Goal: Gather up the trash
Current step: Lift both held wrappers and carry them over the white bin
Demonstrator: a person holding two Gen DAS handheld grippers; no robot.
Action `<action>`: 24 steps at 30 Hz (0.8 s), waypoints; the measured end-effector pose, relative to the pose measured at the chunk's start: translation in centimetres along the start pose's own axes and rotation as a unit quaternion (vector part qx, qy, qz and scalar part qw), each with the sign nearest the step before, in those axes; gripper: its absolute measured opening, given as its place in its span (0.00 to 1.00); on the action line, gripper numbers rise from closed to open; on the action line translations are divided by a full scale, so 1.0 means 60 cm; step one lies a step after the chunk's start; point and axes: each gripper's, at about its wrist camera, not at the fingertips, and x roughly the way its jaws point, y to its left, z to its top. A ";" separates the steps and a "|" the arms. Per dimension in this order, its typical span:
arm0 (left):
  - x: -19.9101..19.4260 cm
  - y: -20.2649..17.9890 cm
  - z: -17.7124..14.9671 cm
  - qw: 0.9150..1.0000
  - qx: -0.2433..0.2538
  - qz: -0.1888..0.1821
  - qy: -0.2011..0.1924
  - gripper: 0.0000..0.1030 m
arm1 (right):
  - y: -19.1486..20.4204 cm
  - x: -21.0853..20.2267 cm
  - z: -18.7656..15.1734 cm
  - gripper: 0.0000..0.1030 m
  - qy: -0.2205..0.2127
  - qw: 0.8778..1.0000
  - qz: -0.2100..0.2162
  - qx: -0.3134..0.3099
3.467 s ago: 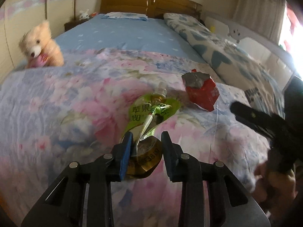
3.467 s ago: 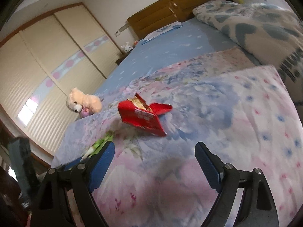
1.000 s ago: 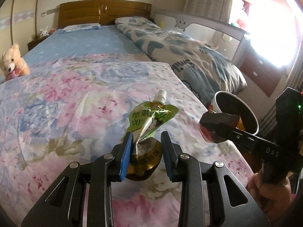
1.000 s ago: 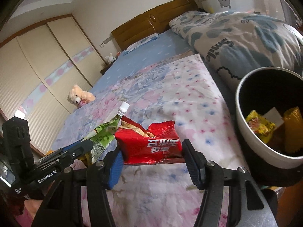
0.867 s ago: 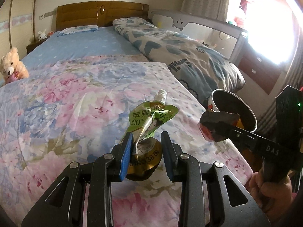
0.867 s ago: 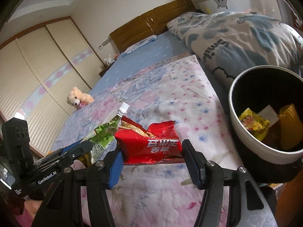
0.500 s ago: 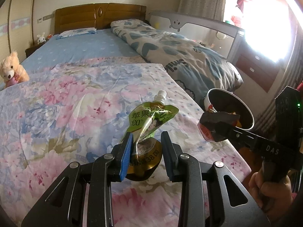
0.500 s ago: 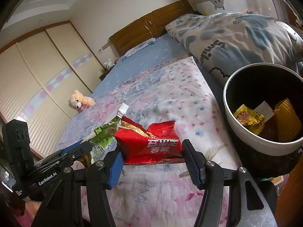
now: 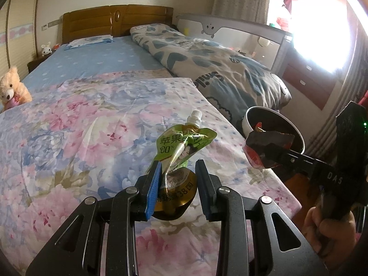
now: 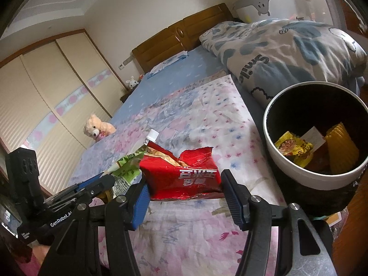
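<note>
Here, left to right. Far left edge of the bed: a cream plush teddy bear (image 9: 12, 85), well apart from the work.

Left gripper (image 9: 177, 172): jaws closed on the lower part of a crumpled green foil drink pouch with a white screw cap (image 9: 181, 147). The pouch stands up out of the jaws, cap pointing away, held clear above the pink and blue floral bedspread (image 9: 69, 126) near the bed's right edge. Judged light, soft and flattened; the foil looks slick, so the creased body low down is a better hold than the cap or the rounded gold base.

Right gripper (image 10: 184, 188): jaws clamped across the width of a torn red crinkly snack bag with white lettering (image 10: 181, 174), one pad on each side edge, the ragged open mouth pointing forward. Likely near weightless and easily crushed; a side-to-side pinch suits it, though crumbs could spill from the tear if tipped.

Further right, off the bed's right edge and lower: a round white-rimmed waste bin with a dark inside (image 10: 271, 138), already holding yellow wrappers. The red bag hangs just left of its rim, not yet over the opening. Behind, a folded grey-blue patterned quilt (image 10: 287, 53) lies along the bed's far right side.
</note>
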 end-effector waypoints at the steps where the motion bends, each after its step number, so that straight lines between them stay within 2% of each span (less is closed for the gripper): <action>1: 0.001 -0.004 0.001 1.000 0.002 -0.001 0.001 0.28 | -0.002 -0.002 0.000 0.58 -0.001 1.000 0.000 0.001; 24: 0.022 -0.077 0.018 0.998 0.046 -0.045 0.007 0.28 | -0.048 -0.052 0.013 0.58 -0.024 0.999 -0.029 0.026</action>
